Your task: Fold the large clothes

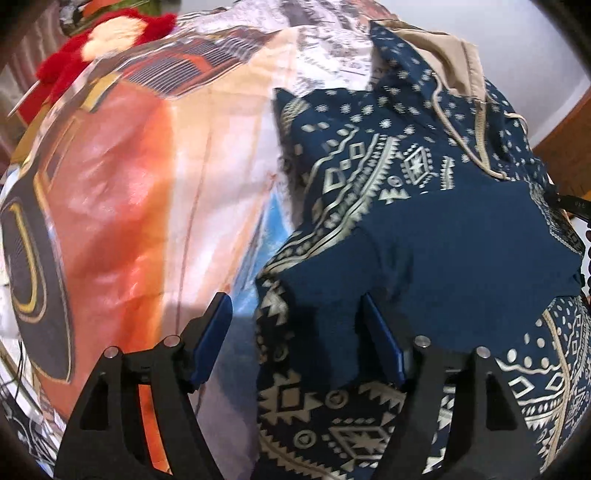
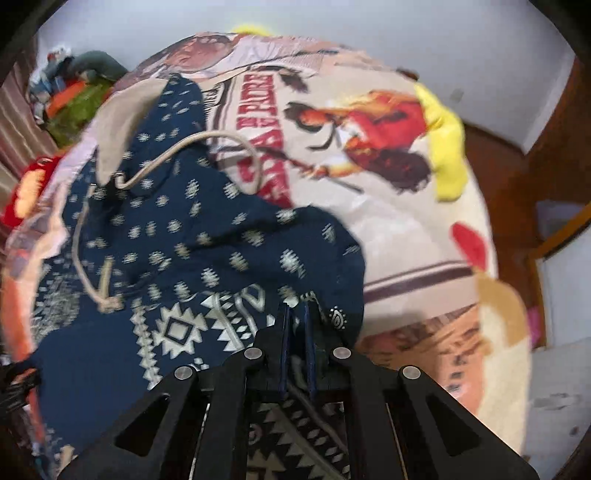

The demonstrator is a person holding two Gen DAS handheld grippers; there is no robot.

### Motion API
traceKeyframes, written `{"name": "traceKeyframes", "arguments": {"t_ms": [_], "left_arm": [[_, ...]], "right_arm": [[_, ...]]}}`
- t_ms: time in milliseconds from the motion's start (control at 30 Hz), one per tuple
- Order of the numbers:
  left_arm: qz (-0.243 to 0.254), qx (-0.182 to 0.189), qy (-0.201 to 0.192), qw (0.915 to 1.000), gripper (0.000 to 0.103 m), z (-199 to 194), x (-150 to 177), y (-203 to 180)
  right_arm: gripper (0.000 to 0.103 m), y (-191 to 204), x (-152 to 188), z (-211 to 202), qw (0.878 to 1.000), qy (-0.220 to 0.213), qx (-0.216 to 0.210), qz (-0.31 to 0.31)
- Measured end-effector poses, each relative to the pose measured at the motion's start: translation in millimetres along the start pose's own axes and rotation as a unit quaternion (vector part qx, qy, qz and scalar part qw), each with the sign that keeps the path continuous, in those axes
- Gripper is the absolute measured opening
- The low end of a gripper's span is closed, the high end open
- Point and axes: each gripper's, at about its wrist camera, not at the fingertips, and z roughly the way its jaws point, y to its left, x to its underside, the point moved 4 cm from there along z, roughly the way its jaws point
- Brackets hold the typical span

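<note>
The patterned hoodie point(image 2: 207, 236) is clamped at its edge by the right gripper point(image 2: 297, 314), probably for folding; the left gripper point(image 1: 295, 332) is kept apart above its sleeve.

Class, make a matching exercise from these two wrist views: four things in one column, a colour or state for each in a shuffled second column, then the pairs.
1 left gripper
2 right gripper
3 hoodie
4 plush toy

A navy with cream pattern
B open
C red and cream
D shut on hoodie fabric

Pairs: 1-B, 2-D, 3-A, 4-C
</note>
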Motion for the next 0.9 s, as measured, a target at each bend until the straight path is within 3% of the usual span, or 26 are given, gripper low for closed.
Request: {"name": "traceKeyframes", "arguments": {"t_ms": [167,233,367,433,667,900], "left_arm": [[-0.008,-0.032,0.003,0.9995,0.073,-1,11,21],[-0.018,-0.023,0.011,0.9995,0.073,-2,14,30],[0.009,-0.036,0.004,0.9993,0.070,-19,9,29],[0.029,-0.041,-0.016,0.9986,0.070,-33,-1,23],[0.065,-0.024,-0.105,0.9920,0.070,-80,-72,-11],[0.070,-0.007,-0.123,0.9899,0.071,-72,-150,-43]], "right_arm": [[0.003,8,-3,2,0.994,-0.024,0.095,-0.048],[0.003,6,-5,2,0.988,-0.035,0.140,-0.058],[0.003,-2,-7,-7,0.989,-0.027,0.138,-0.050],[0.003,-4,-6,-19,0.990,-0.029,0.127,-0.047],[0.003,7,-17,-86,0.997,-0.072,0.018,-0.036],[0.003,43,-58,-113,0.990,-0.117,-0.070,-0.028]]}}
